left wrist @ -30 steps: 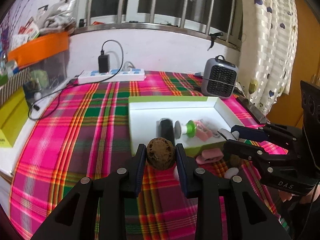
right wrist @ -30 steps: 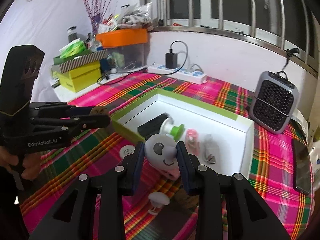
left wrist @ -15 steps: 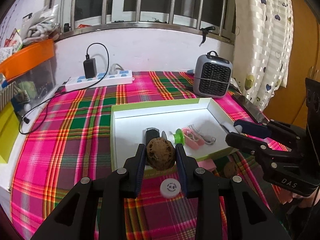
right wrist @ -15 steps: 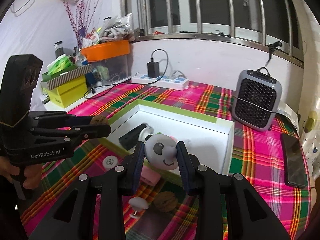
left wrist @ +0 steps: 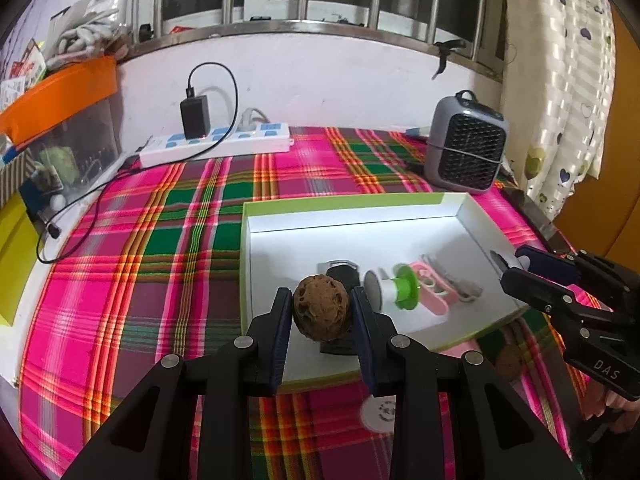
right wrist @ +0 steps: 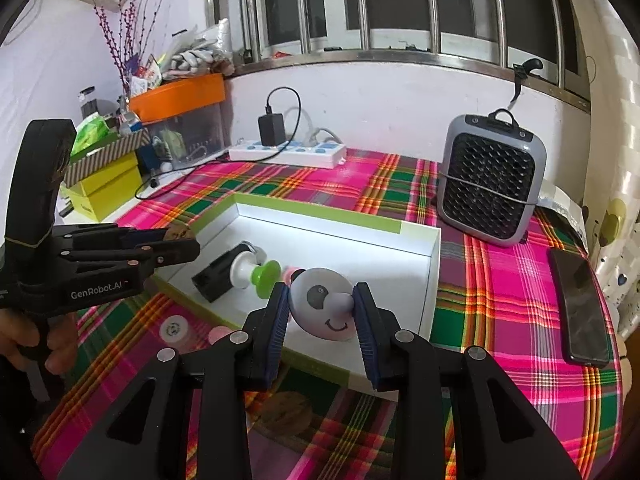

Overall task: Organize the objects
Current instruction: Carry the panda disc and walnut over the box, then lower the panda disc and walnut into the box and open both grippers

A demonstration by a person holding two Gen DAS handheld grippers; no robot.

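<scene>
Left tongs point(left wrist: 322, 312): pinching a walnut point(left wrist: 321, 308), held over the near-left end of the white box point(left wrist: 344, 210). Right tongs point(right wrist: 321, 314): pinching a panda toy point(right wrist: 322, 309), over the box's near edge. Box floor lies directly ahead and below both; left nearer.

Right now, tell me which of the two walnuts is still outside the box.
The walnut on the tablecloth, lying loose just outside the white box's near wall. The other walnut is clamped in the left claw, raised over the box.

Grey fan heater point(right wrist: 491, 184) stands near power strip point(right wrist: 289, 151).
</scene>
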